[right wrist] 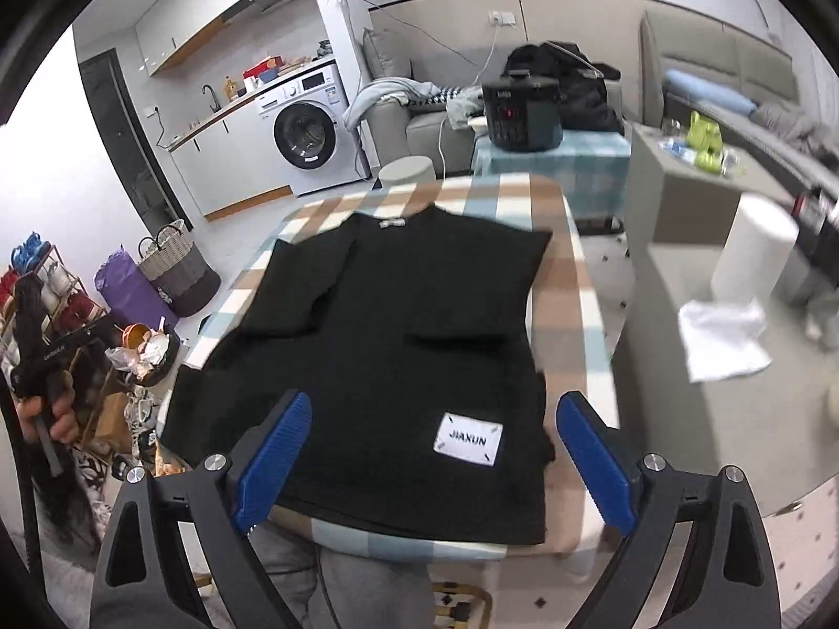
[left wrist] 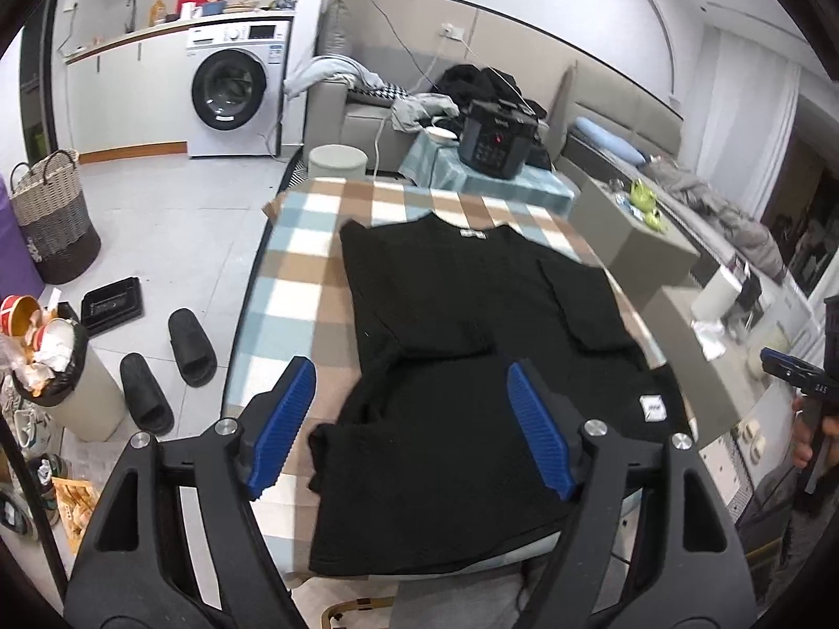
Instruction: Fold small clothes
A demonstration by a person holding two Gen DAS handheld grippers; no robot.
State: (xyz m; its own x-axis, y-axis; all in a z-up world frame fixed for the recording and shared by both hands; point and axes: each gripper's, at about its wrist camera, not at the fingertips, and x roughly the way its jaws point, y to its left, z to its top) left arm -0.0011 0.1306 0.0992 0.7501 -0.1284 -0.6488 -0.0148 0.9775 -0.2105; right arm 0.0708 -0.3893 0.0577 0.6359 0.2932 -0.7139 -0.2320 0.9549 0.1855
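Note:
A black top [left wrist: 461,314] [right wrist: 398,314] lies flat on the checked table [left wrist: 293,288] [right wrist: 571,314], collar at the far end, both sleeves folded in over its body. A white label [right wrist: 468,438] [left wrist: 653,409] sits near the hem. My left gripper [left wrist: 410,372] hovers open above the near left part of the top, nothing between its blue pads [left wrist: 283,424]. My right gripper [right wrist: 434,401] hangs open over the hem and touches no cloth. Each gripper also shows at the other view's edge, held in a hand: the right gripper [left wrist: 786,367] and the left gripper [right wrist: 31,335].
Beyond the table stand a black cooker [left wrist: 495,139] on a teal-covered stand, a sofa and a washing machine [left wrist: 236,89]. Left of it on the floor are slippers [left wrist: 191,340], a full bin [left wrist: 57,367] and a basket [left wrist: 52,215]. A grey cabinet [left wrist: 645,246] and paper roll [right wrist: 755,251] stand on the right.

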